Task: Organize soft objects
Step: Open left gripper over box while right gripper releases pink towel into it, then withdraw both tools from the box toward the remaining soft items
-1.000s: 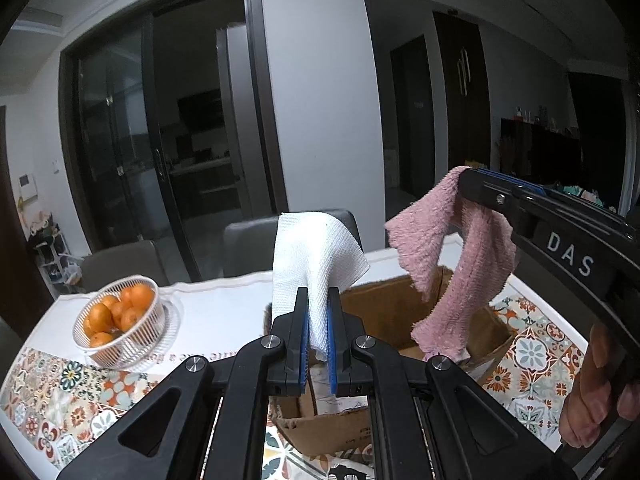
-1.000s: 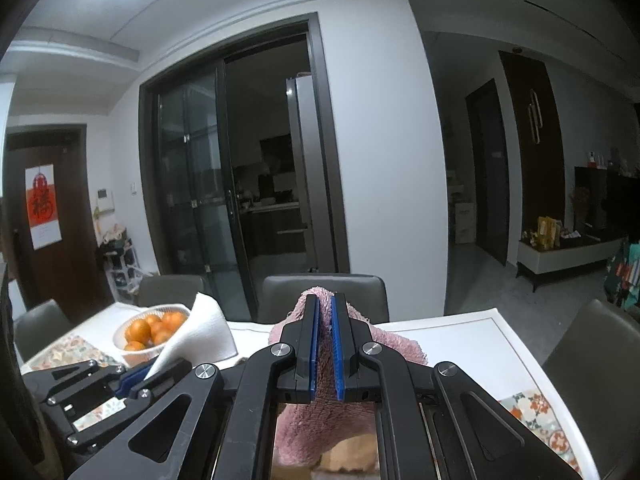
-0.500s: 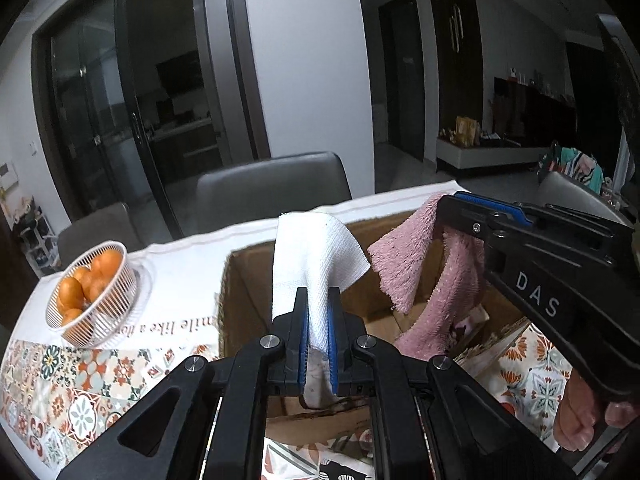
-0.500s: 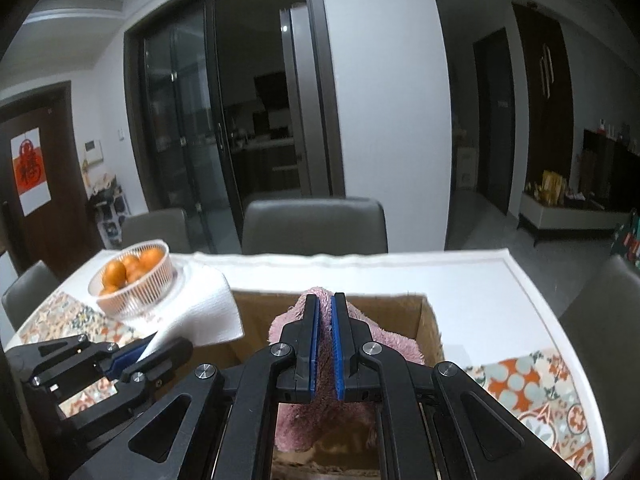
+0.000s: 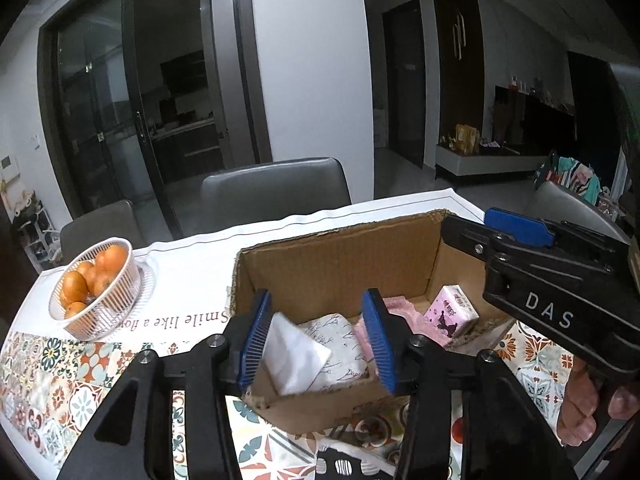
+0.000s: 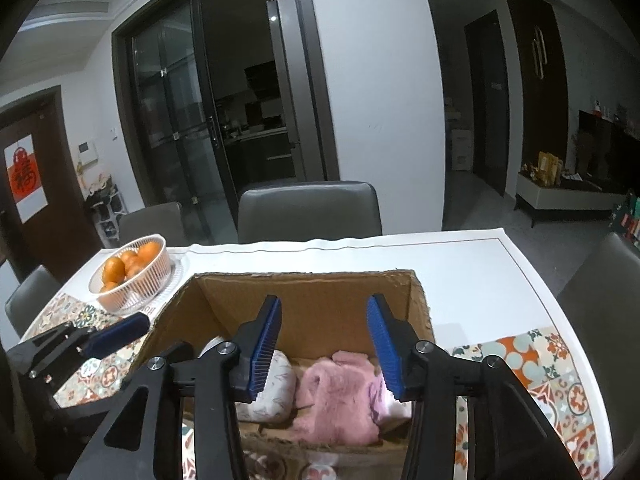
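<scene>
While the white basket of oranges (image 5: 96,288) sits at the far left of the surface (image 6: 472,264), the cardboard box (image 5: 340,256) stands open beside it, holding the soft things. The left tongs (image 5: 316,336) have just been opening and now stand apart over the box; the white cloth (image 5: 294,354), a folded, smooth-looking piece, lies between the pads but is not pressed by them, one corner pointing toward the right and its long axis slanting down to the right. It was pinched upright between them half a second ago. Beneath it lies a white pack with a line-drawn print (image 6: 274,386). Right of that, the pink fluffy cloth (image 6: 340,396) is crumpled on the box floor, with no clear long axis; earlier it hung from the right tongs (image 6: 326,350), whose jaws have likewise just been opening and now hold nothing. A pink tissue pack (image 5: 454,314) leans in the far right corner.
</scene>
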Demonstrator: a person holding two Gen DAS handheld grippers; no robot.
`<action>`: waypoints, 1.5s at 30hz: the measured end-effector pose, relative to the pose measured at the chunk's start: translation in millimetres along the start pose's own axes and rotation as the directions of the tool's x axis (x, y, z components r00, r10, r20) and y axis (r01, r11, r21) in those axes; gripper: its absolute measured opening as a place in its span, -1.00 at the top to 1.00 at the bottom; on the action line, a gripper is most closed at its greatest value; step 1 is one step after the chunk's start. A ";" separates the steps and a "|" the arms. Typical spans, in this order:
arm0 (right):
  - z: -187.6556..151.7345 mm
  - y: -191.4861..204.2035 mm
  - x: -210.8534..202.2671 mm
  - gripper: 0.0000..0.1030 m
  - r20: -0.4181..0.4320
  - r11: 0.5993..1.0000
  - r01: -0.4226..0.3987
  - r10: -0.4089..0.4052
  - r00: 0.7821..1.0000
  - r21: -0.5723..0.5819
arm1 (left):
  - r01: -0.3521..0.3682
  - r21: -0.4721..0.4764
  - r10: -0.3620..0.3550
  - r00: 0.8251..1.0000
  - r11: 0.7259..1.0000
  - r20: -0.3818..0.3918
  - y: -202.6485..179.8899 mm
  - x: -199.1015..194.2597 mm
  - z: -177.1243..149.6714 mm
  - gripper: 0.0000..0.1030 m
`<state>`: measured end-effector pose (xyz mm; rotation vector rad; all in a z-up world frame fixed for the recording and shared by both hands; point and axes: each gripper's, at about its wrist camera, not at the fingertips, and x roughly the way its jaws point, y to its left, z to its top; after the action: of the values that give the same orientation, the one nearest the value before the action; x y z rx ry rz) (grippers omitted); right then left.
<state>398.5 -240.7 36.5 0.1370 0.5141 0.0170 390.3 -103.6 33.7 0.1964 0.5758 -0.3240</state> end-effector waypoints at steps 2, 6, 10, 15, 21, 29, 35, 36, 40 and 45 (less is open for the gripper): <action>-1.3 0.3 -5.8 0.07 -0.001 1.000 0.014 -0.014 1.000 -0.002 | -0.003 0.000 0.003 1.000 1.000 0.012 0.6 -9.9 -1.7 0.08; -4.0 0.7 -26.4 0.04 0.020 0.999 0.030 -0.029 0.999 -0.017 | -0.012 0.001 0.012 1.000 1.000 0.026 -2.7 -28.6 -5.7 0.06; -6.0 2.6 -48.7 0.00 0.041 0.999 0.034 -0.033 0.999 -0.026 | -0.016 -0.016 0.017 0.999 1.000 0.040 -5.3 -50.4 -8.5 0.05; -9.5 3.6 -77.9 0.00 0.063 0.999 0.038 -0.037 0.997 -0.025 | -0.027 -0.038 0.030 0.997 0.999 0.066 -7.0 -79.6 -11.8 0.01; -20.8 2.4 -109.3 0.00 0.071 0.999 0.043 -0.042 0.997 -0.013 | -0.051 -0.030 0.054 0.993 0.998 0.103 -17.1 -111.8 -19.5 -0.05; -39.4 -8.2 -145.7 0.00 0.082 0.998 0.058 -0.059 0.995 0.018 | -0.036 -0.020 0.038 0.993 0.999 0.110 -35.2 -143.1 -34.9 -0.10; -56.5 -18.5 -168.6 0.00 0.074 0.997 0.065 -0.068 0.995 0.044 | -0.011 -0.012 0.012 0.995 1.000 0.100 -50.9 -159.8 -49.9 -0.12; -59.7 -19.9 -171.4 0.00 0.073 0.997 0.066 -0.069 0.995 0.046 | -0.010 -0.010 0.011 0.995 1.000 0.097 -52.9 -161.6 -52.8 -0.14; -74.2 -25.1 -179.7 0.00 0.051 0.996 0.068 -0.070 0.996 0.054 | 0.003 0.006 -0.004 0.997 1.000 0.082 -63.8 -167.7 -66.2 -0.15; -98.8 -31.9 -184.9 0.00 0.016 0.995 0.079 -0.080 0.997 0.060 | 0.019 0.033 -0.021 0.998 0.999 0.057 -75.5 -170.2 -84.6 -0.15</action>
<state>188.3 -269.2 37.5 0.1748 0.5013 -0.0770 186.8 -109.4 52.9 0.2122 0.5163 -0.3571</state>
